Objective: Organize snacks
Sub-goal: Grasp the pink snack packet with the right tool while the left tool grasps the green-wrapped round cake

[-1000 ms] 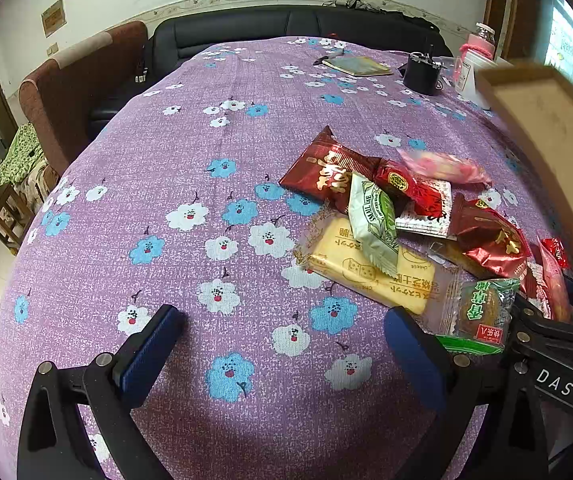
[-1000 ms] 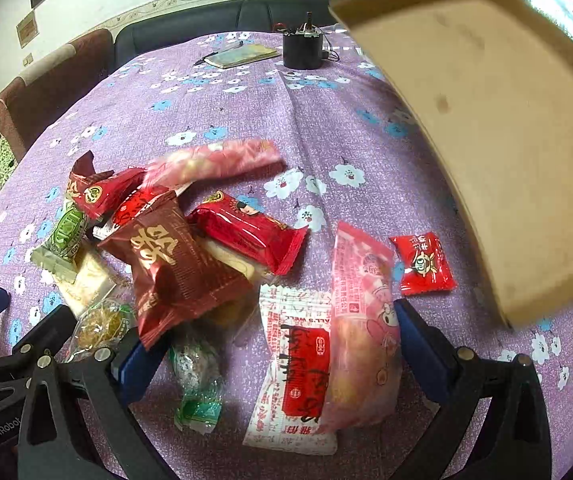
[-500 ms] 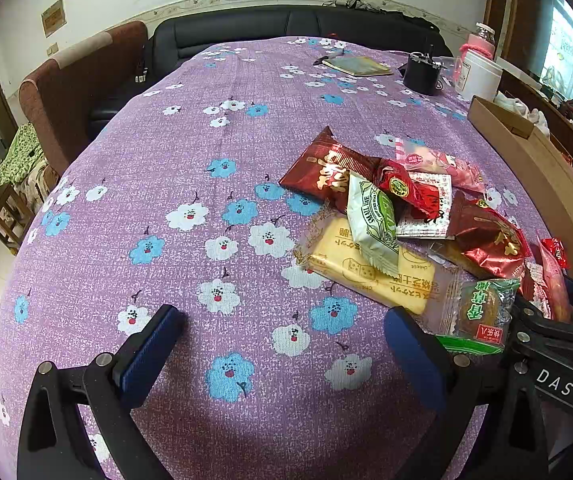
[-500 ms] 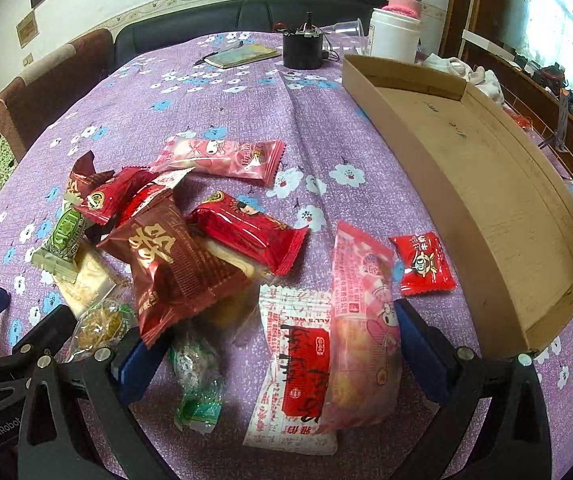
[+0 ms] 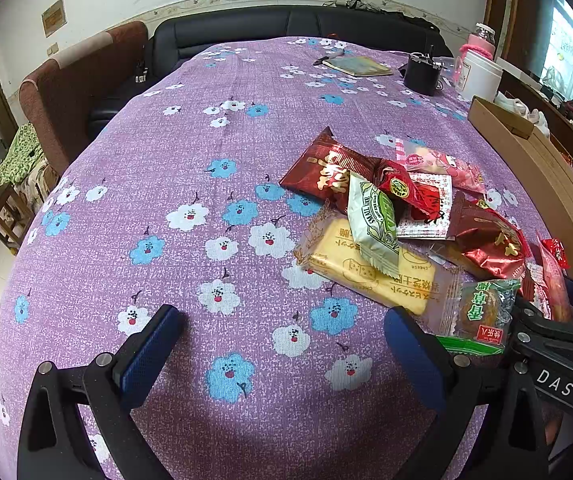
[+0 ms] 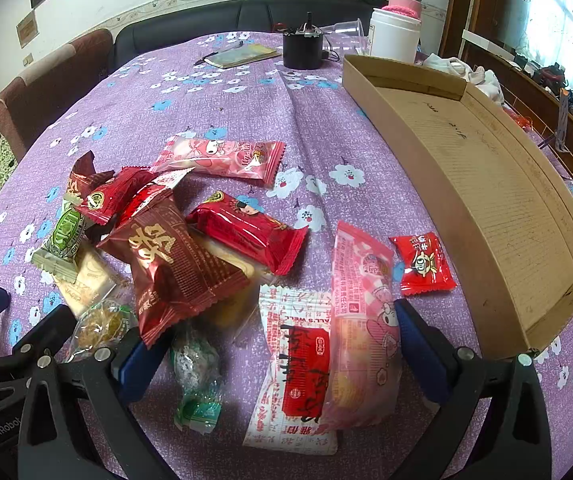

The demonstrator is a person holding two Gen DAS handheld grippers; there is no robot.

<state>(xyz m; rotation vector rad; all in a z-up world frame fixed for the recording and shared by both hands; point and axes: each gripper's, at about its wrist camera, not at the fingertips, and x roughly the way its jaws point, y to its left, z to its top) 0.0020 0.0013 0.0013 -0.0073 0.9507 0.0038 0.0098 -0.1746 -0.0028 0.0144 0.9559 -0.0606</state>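
Bench (image 5: 214,128): it wears a purple cloth with flowers and holds everything.
Cardboard tray (image 6: 498,200): it sits on the right side of the bench, open on top, with nothing in it. I think the snacks go in here.
Snack pile (image 6: 190,248): many packets lie in a loose heap, left of the tray. Some lie on top of others.
Big dark red packet (image 6: 174,264): puffy and light, I think. It may crinkle and slip, so I would pinch a flat sealed end.
Long pink packet (image 6: 362,300): it lies right in front of my right fingers. It looks soft, so I would hold it gently across the middle.
Small red packet (image 6: 422,264): it lies alone, just beside the tray.
My right fingers (image 6: 282,360): wide open, holding nothing, low over the near packets.
My left fingers (image 5: 286,356): wide open too, holding nothing, over bare cloth left of the pile.
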